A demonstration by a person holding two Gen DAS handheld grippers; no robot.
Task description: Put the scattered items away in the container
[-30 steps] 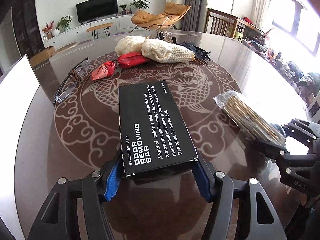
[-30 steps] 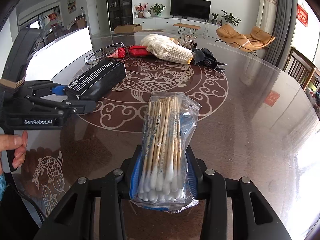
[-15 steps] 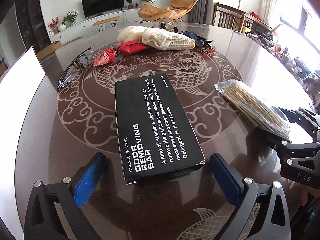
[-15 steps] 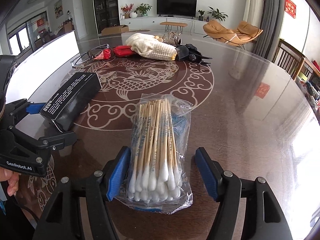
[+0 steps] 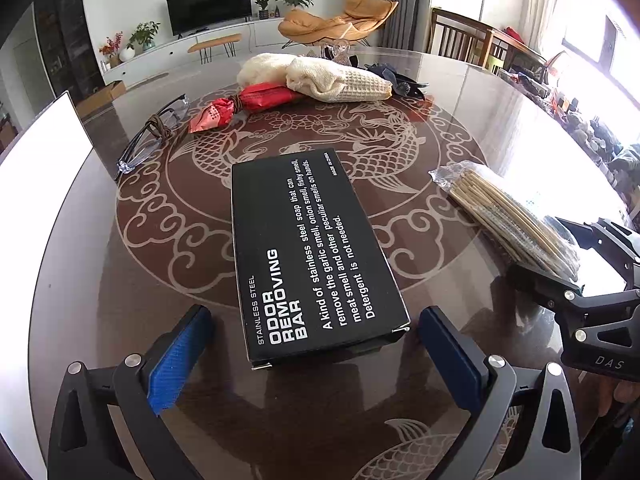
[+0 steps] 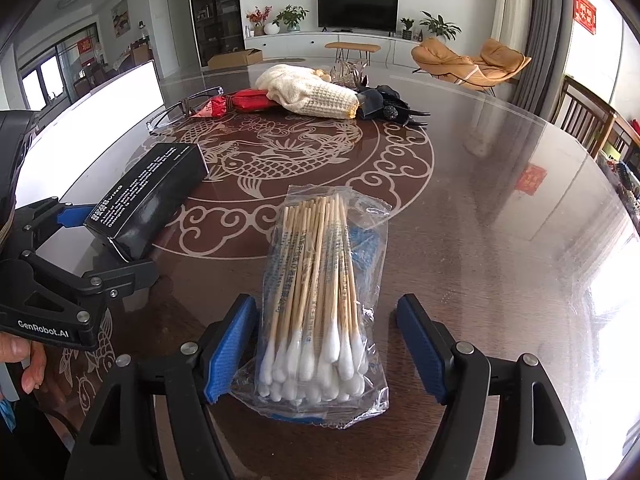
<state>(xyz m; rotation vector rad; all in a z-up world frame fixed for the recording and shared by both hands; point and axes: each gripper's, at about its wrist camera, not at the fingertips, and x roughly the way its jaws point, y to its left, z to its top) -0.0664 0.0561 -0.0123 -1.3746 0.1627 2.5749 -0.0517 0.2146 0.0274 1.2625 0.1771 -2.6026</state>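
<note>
Two claws, left [image 5: 310,354] released around one black box [image 5: 308,252], right [image 6: 326,350] opening beside one swab packet [image 6: 320,304].

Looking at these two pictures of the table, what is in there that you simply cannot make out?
- Small things behind the cream knitted cloth: half hidden, both views.
- Dark heap beside it: too small to identify.
- White panel, left wrist view: cut off by the edge.
- Any container: outside both views.

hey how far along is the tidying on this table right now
Nothing looks tidied yet. In hand: nothing. The open left gripper straddles the black box, and the right gripper, jaws opening, straddles the cotton swab bag; both lie on the table. Glasses, red pouch and cream cloth remain. No container is clearly visible.
</note>
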